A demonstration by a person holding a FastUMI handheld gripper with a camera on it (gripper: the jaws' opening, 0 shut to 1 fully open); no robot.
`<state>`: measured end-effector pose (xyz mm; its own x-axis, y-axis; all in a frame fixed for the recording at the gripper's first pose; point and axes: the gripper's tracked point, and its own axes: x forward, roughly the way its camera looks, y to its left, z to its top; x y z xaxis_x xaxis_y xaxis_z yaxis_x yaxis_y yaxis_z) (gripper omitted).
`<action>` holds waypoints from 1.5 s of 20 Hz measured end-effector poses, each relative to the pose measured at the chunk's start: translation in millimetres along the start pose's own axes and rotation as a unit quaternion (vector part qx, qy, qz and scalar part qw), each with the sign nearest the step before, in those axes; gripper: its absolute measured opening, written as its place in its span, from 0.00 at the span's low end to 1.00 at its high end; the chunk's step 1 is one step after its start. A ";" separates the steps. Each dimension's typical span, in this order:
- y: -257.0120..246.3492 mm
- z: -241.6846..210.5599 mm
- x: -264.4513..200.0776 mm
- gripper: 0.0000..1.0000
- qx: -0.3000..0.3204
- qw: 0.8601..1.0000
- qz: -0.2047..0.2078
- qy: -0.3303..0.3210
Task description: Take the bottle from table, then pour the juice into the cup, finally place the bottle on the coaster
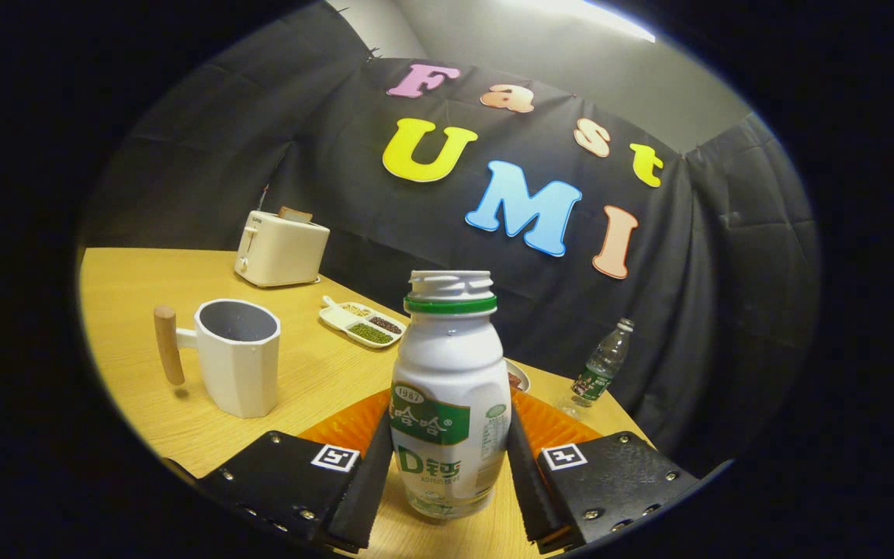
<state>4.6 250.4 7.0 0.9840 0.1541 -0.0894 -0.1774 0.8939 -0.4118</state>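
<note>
We see the gripper (447, 473) clenched on the bottle (451, 404), both fingers pressing its sides; the bottle stands upright between them on the wooden bench (136, 287), cap off, its smooth white plastic ringed green at the neck. A ribbed orange coaster (350, 423) lies partly hidden behind bottle and fingers. Beyond the fingers, left of the bottle, stands a faceted white cup (239, 357) with a wooden handle, its inside too dark to judge
</note>
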 end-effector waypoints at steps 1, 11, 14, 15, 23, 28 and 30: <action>4.0 1.8 1.2 0.71 -0.010 1.000 0.006 0.001; 31.0 11.2 11.6 0.71 -0.125 0.992 0.033 0.004; 36.7 15.2 14.4 0.71 -0.149 0.988 0.036 0.002; 38.2 16.7 15.1 0.71 -0.160 0.987 0.036 0.001; 43.5 20.3 21.6 0.71 -0.214 0.976 0.036 -0.001; 45.2 21.1 23.6 0.71 -0.248 0.968 0.036 0.003; 45.0 22.3 23.3 0.71 -0.263 0.964 0.034 0.004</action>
<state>19.9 303.6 6.7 0.9699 0.2004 -0.1384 -0.2276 0.5440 -0.8076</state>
